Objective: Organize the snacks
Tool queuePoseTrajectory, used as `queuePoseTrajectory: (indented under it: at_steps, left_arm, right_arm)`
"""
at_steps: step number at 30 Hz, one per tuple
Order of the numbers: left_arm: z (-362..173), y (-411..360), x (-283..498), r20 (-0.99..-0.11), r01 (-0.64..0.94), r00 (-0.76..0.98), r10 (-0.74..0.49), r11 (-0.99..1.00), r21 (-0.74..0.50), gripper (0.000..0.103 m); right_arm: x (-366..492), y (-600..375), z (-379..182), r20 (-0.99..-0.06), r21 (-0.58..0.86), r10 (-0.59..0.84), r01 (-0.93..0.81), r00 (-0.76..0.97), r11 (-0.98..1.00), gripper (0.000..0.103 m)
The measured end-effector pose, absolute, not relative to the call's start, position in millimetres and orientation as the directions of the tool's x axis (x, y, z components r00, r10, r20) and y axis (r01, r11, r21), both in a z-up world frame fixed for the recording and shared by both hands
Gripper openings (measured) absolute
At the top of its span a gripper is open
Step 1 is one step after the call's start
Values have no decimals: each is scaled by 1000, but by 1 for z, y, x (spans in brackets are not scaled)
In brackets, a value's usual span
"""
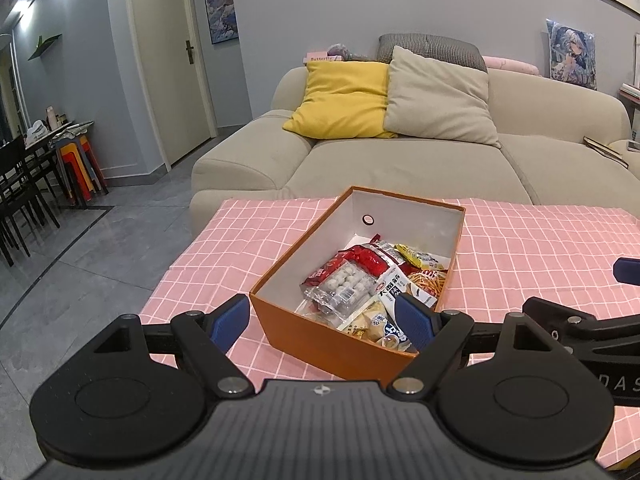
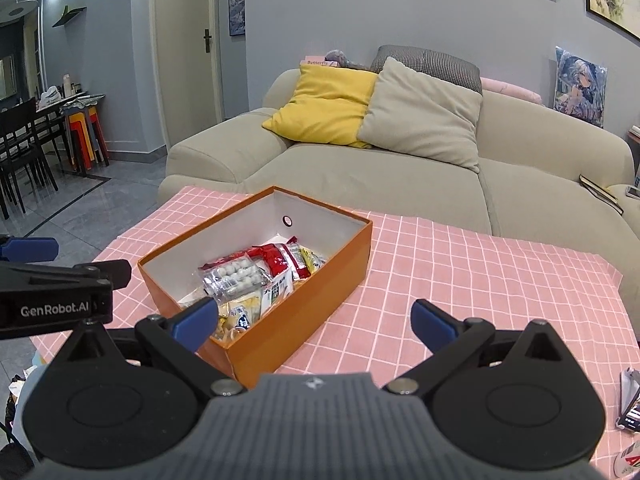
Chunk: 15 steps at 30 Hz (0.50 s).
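Both the left gripper point(image 1: 322, 318) and the right gripper point(image 2: 316, 320) hover spread wide, holding nothing. The snack packets point(image 1: 360, 284) lie heaped inside the orange box point(image 1: 320, 340) on the pink checked cloth point(image 1: 520, 248).

Matt cardboard box point(image 1: 332, 336), glossy plastic snack packets point(image 1: 352, 280), checked cloth tablecloth point(image 1: 540, 248).

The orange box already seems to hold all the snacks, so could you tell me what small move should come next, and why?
Probably draw both grippers back from the orange box. The left gripper and right gripper are open and empty, the snack packets lie inside the box, and the pink cloth around it shows no loose snack.
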<state>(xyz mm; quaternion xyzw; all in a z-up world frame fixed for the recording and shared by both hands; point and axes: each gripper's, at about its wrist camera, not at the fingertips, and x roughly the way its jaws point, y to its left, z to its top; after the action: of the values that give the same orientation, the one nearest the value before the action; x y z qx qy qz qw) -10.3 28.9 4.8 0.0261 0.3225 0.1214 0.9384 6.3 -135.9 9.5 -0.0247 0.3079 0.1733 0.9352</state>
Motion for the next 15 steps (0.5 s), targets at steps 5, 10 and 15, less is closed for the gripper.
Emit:
queuePoseTrajectory:
  at_steps: [5,10,15]
  left_arm:
    - [6,28,-10,-601,-216,760,248,968,127,96]
    - [7,28,-10,-602,-215,760,245,969,124,96]
    - [7,27,-10,-603,-214,759,246,969,126,96]
  right_arm:
    - [7,-135,10,-589,63,314,-345,744,936,99]
    - [8,-135,10,-592,64,315,-346,742,936,99]
    - [8,-136,10,-591,66,314,-343,743,937,99]
